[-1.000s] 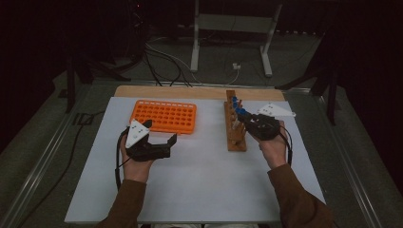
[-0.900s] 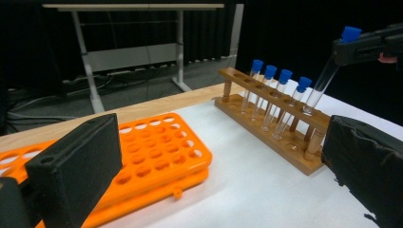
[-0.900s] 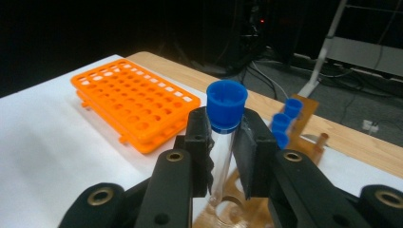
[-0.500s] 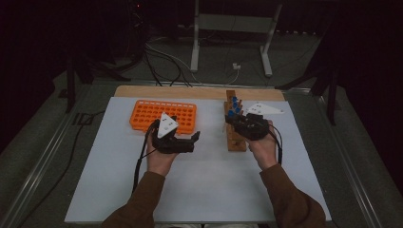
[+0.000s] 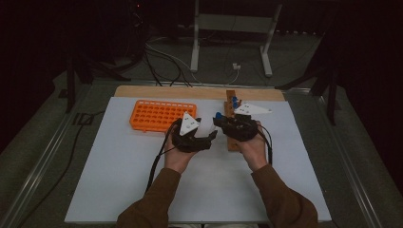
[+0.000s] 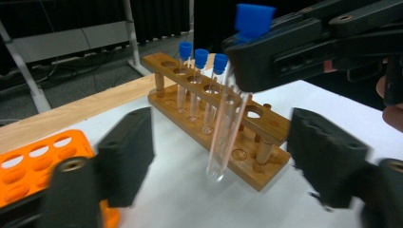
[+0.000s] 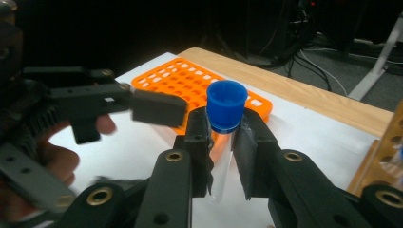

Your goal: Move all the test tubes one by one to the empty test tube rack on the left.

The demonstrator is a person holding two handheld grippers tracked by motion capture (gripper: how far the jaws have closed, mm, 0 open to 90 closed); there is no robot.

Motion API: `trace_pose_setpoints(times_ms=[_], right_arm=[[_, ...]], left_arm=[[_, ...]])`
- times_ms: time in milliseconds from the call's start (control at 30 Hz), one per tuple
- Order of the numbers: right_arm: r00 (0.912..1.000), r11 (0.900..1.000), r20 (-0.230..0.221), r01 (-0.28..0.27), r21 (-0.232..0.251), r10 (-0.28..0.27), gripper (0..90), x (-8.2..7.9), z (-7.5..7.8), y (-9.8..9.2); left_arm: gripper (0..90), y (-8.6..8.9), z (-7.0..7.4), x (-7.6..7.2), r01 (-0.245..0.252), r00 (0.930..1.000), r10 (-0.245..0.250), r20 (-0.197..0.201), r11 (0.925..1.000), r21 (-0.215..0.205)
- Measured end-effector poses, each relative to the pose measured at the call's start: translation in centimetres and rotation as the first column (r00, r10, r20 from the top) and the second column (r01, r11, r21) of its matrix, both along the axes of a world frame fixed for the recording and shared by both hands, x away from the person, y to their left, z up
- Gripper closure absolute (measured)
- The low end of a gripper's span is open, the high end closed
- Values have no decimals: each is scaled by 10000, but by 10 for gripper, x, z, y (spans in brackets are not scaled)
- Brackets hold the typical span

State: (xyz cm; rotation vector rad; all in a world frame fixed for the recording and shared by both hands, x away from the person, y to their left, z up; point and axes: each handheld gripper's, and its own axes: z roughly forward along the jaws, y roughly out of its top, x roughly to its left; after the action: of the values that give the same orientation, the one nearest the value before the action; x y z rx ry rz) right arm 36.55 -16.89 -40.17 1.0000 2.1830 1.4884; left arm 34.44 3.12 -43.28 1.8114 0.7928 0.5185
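The right gripper (image 7: pixel 221 156) is clamped on a clear test tube (image 6: pixel 227 128) just below its blue cap (image 7: pixel 226 105), and the black pads press the glass from both sides. The tube hangs free beneath the jaws with its rounded bottom clear of the white table (image 5: pixel 119 180). The left gripper (image 6: pixel 223 161) stands partly open; its jaws have just been closing, and the tube's lower part hangs between them, a little beyond them, with neither pad touching it. In the high view the two grippers meet nose to nose over the table, the left gripper (image 5: pixel 209 137) pointing at the right gripper (image 5: pixel 219 122).

Just behind the held tube stands a wooden rack (image 6: pixel 247 126), two plain planks on round pegs with round holes, bearing three more clear, blue-capped tubes (image 6: pixel 196 85) upright. Beside the left gripper's near jaw lies an orange plastic tray (image 6: pixel 28 166) pierced with rows of holes. The gripper pads look matt and foam-like.
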Motion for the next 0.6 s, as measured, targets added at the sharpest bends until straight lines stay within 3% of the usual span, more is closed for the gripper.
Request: trace_pose_setpoints(times_ms=[133, 233, 500, 600], right_arm=[[9999, 9999, -44, -126, 49, 127, 764, -2, 0, 4], [9998, 9998, -28, -177, 16, 177, 764, -2, -1, 6], [9995, 9995, -79, -302, -37, 302, 761, -3, -2, 9], [9993, 9992, 36, -382, 89, 382, 631, -4, -1, 7]], left_arm=[[554, -3, -1, 2, 153, 9999, -153, 79, 9999, 30], [645, -4, -2, 2, 246, 9997, -246, 75, 9997, 65], [774, -5, -6, 5, 406, 9992, -406, -30, 9990, 169], [777, -4, -6, 6, 385, 9993, -384, -43, 9991, 198]])
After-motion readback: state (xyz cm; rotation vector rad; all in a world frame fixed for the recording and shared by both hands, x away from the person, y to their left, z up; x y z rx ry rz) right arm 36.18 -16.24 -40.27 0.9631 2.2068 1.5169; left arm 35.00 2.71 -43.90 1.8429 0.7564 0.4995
